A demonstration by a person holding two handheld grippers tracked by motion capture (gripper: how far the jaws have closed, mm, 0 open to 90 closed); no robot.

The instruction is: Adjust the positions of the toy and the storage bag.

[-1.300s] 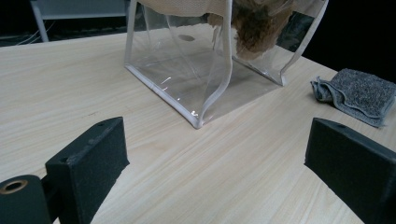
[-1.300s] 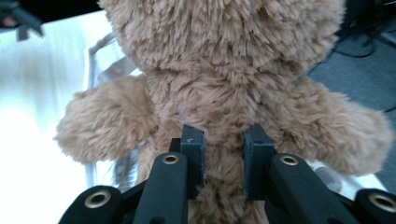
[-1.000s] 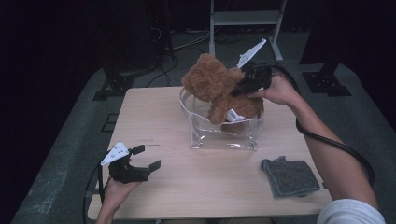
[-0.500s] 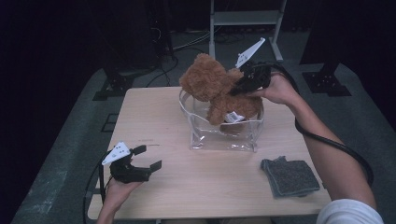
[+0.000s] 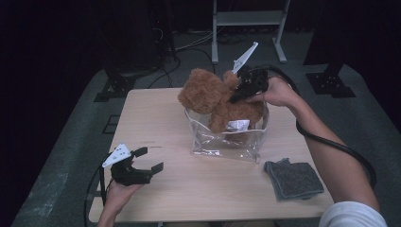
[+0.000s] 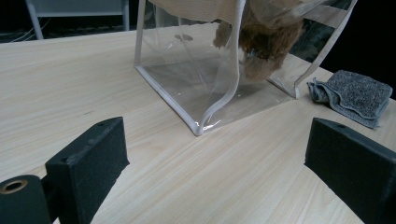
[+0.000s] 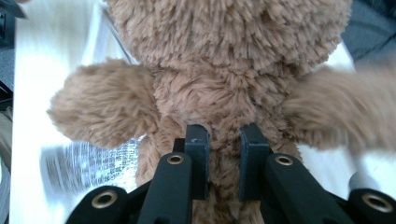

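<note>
**Operator:** High view check: the right gripper is clenched on the teddy bear, half inside the clear zip bag. How should it be lowered?

**Technician:** Keep it centred between the bag walls. The left gripper rests released near the table corner.

**Operator:** Count?

**Technician:** One bear, one bag, one grey cloth, two grippers.

Teddy bear was fuzzy brown with a white tag. Bag was clear plastic, white-trimmed edges. Cloth was dark grey, speckled. Table was pale wood grain. Both grippers' jaws were black.
</note>
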